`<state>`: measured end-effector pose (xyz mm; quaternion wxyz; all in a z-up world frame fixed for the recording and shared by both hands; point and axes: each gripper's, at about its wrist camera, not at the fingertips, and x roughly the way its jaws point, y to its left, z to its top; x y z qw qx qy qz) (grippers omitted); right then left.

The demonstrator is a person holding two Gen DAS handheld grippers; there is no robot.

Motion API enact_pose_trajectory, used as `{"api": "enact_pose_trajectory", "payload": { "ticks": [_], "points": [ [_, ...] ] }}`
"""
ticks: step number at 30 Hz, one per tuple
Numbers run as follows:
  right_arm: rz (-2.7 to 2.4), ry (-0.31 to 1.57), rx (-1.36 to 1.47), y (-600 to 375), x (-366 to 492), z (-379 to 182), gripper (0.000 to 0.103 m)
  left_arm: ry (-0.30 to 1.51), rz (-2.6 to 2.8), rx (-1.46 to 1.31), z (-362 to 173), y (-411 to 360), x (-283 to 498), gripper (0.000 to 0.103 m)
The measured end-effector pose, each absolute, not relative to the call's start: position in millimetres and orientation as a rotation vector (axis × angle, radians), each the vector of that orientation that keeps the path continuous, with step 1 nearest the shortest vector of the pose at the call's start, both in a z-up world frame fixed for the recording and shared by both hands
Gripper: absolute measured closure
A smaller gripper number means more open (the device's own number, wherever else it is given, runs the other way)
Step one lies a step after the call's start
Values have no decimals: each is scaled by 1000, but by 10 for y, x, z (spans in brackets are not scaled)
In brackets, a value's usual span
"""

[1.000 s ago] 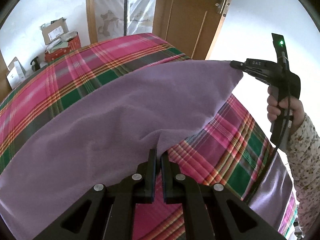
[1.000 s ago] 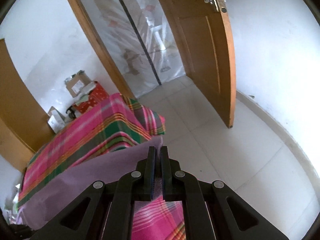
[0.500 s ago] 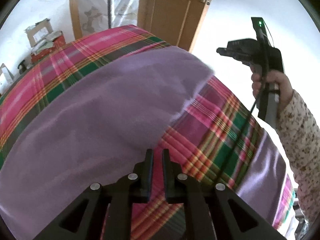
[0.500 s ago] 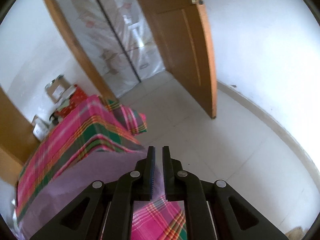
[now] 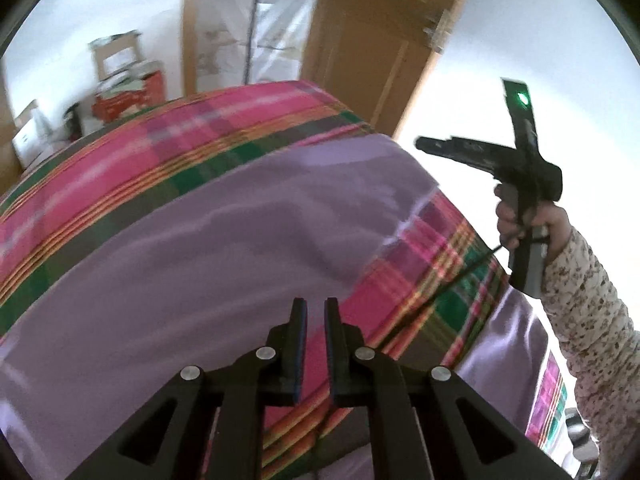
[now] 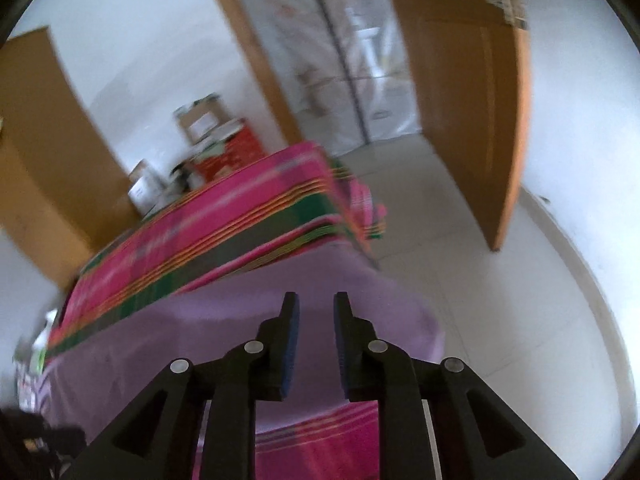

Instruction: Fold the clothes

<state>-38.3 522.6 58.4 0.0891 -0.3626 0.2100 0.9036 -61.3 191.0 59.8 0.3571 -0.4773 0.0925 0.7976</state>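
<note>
One purple cloth (image 6: 224, 332) beneath hand-held gripper (image 6: 316, 304)

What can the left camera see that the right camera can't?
Only the left view shows the right gripper from outside, the hand holding it and a flowery sleeve. Only the right view shows the tiled floor. Both show the purple cloth, the plaid bedcover and the wooden door.
</note>
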Motion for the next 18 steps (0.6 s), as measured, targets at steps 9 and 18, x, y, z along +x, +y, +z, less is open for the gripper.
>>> {"api": "enact_pose_trajectory", "payload": {
  "ticks": [9, 18],
  "points": [
    [2769, 560, -1030, 4974, -316, 994, 79, 155, 2270, -1296, 766, 811, -623, 94],
    [2881, 422, -928, 4624, 94, 1859, 79, 100, 2464, -1366, 968, -260, -445, 93]
  ]
}}
